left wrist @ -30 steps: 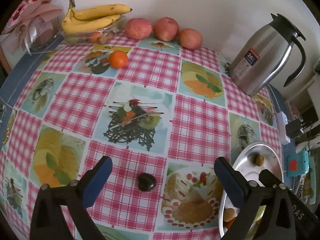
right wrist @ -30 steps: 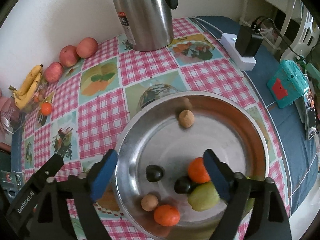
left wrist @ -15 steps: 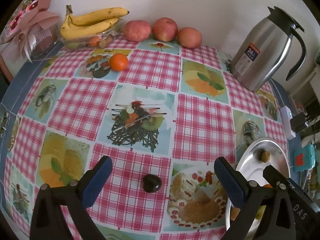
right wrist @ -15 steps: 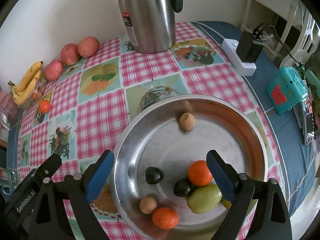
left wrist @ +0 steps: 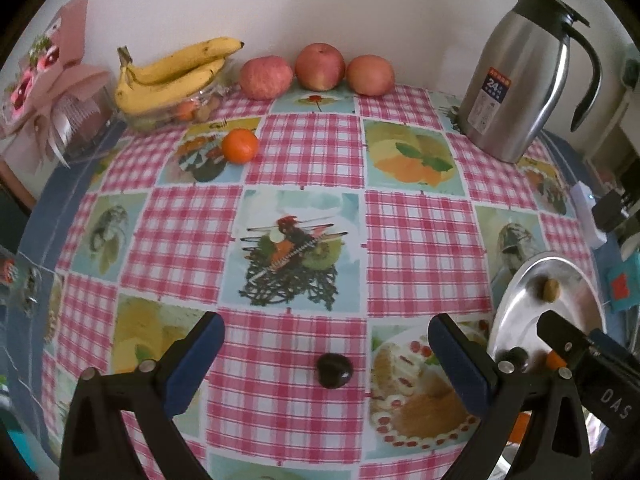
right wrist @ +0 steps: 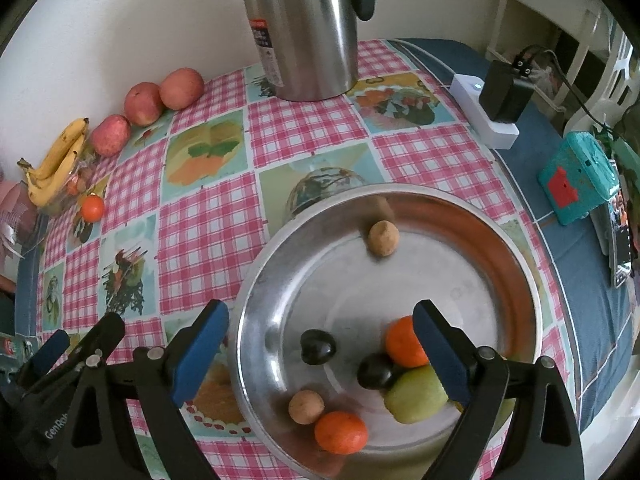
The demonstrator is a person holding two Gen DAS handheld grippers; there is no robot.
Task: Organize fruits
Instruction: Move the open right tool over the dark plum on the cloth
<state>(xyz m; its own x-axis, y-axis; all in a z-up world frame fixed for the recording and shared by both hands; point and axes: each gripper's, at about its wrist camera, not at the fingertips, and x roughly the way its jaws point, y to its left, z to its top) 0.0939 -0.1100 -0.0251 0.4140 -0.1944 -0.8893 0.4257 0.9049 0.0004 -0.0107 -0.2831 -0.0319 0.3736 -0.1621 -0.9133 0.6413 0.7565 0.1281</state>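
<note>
We count seven fruits in the metal plate (right wrist: 516,248) at the table's right edge, one dark plum (left wrist: 334,369) loose near its front edge, three apples (left wrist: 320,66), one tangerine (left wrist: 239,145) and bananas (left wrist: 172,76) along the back. Our left claw (left wrist: 327,364) and right claw (right wrist: 320,350) both gape, holding nothing, over a checked tablecloth (left wrist: 420,240) against a white wall.
</note>
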